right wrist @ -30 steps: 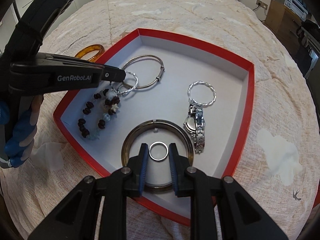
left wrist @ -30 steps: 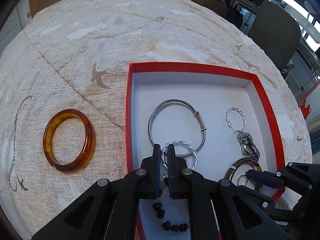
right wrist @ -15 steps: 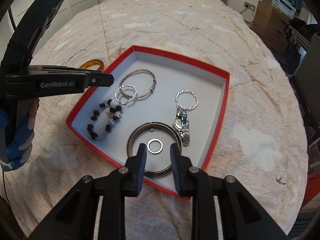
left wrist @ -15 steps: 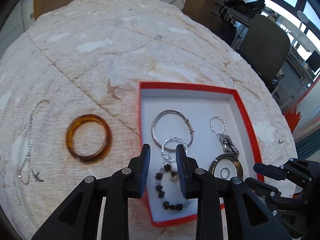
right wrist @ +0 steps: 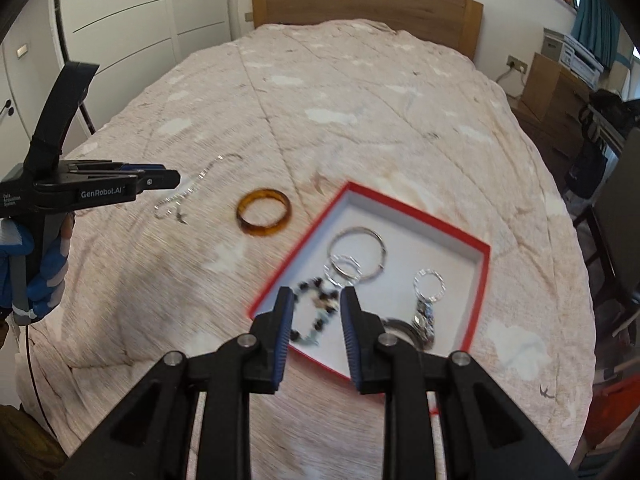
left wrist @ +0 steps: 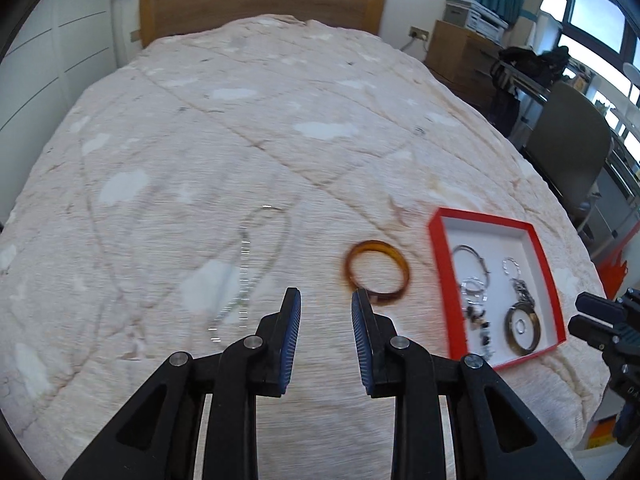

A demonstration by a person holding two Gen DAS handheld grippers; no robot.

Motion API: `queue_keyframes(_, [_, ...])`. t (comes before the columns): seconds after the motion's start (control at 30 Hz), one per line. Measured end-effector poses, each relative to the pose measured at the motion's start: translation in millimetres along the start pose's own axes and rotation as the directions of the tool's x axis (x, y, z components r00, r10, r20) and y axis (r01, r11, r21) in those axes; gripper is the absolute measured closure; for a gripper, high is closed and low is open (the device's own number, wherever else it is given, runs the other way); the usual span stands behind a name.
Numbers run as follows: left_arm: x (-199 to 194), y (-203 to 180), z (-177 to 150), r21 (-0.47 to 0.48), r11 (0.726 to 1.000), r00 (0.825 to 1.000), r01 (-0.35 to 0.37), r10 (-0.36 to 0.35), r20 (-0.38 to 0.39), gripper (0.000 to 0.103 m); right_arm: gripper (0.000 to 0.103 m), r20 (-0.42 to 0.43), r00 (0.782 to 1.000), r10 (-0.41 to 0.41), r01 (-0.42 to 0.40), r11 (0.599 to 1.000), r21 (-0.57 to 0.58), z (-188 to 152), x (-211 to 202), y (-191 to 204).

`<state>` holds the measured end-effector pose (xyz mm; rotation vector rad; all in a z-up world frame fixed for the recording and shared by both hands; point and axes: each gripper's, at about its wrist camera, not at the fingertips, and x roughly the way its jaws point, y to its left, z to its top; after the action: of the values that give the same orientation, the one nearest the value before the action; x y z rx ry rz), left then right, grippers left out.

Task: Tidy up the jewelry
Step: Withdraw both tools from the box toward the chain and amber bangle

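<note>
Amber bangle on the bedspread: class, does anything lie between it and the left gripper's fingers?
Nothing visible does. The amber bangle lies alone on the bedspread, just ahead and right of the open, empty left gripper.

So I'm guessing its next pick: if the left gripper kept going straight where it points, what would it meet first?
Probably bare bedspread: between the open left gripper only fabric shows, the amber bangle just right of that line. Depth is unclear.

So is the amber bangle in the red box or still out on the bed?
Out. The amber bangle lies on the beige quilt, left of the red box.
</note>
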<state>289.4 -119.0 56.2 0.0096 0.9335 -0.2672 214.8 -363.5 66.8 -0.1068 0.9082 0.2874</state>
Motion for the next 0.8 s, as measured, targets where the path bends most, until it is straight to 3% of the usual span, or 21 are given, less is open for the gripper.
queue_keyframes(0.33, [-10,69,-15,-0.076,0.997,0.999,-0.025,0.027,0.021,0.077,0.080,0.032,0.997,0.072,-0.071,0.997,-0.039,37,33,47])
queue_keyframes(0.8, [55,75,-11,-0.105,0.994,0.999,0.035,-0.038,-0.030,0.077,0.080,-0.033,0.991,0.132,-0.134,0.989,-0.057,57,111,62])
